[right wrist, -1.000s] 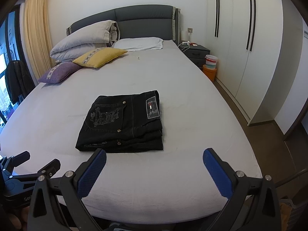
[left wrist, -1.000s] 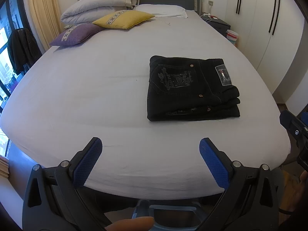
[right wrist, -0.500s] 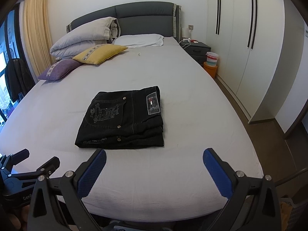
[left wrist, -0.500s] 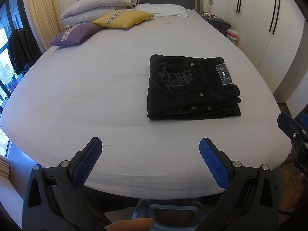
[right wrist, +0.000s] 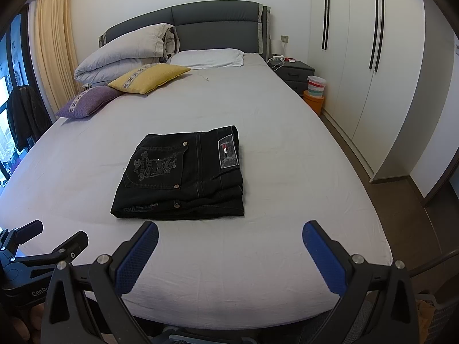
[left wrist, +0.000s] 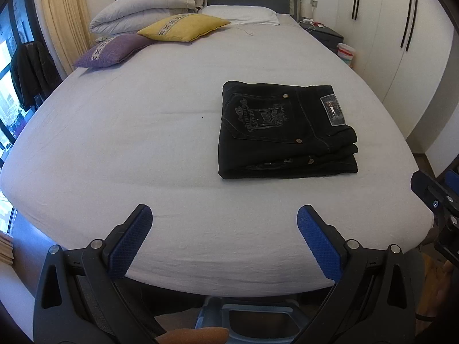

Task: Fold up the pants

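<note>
The black denim pants, folded into a flat rectangular stack with an embroidered back pocket and a label patch on top, lie on the grey-sheeted bed near its foot edge. The left tool, blue-padded fingers spread wide and empty, hangs over the bed's foot edge with the pants ahead and to its right, well apart. The right tool, equally wide and empty, sits just short of the stack, which lies ahead and slightly to its left

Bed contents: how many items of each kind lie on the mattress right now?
Folded black denim pants: 1
Square cushions, one yellow, one purple: 2
Flat white pillow: 1
Rolled grey duvet: 1
Total: 5
</note>
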A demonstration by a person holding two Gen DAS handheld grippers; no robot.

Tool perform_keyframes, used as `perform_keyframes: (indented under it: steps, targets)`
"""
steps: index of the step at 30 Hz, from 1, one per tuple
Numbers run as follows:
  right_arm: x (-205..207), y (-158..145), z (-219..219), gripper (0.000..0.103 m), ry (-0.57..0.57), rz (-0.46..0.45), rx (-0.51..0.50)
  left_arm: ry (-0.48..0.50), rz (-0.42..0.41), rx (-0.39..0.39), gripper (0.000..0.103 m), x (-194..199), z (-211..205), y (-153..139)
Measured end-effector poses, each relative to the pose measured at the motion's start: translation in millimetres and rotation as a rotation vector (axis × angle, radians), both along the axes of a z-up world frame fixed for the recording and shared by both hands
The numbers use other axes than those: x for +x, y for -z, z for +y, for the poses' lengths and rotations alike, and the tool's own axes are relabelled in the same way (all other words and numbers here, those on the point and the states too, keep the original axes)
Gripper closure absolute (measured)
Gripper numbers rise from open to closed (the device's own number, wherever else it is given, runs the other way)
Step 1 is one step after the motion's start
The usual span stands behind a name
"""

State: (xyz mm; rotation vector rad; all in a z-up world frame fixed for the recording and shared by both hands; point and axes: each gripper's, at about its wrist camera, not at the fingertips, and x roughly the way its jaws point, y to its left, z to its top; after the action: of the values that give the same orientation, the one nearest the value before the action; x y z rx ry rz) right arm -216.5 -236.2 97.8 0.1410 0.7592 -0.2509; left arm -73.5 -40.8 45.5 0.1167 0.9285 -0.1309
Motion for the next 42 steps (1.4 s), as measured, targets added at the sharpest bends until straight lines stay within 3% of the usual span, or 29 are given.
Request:
perform_keyframes:
  steps: [42]
  targets:
    - [0.9,6.5,0.4,0.0,-0.01,0.014,-0.001,0.004,0.018,-0.009,0.0,2.2,4.0,3.1]
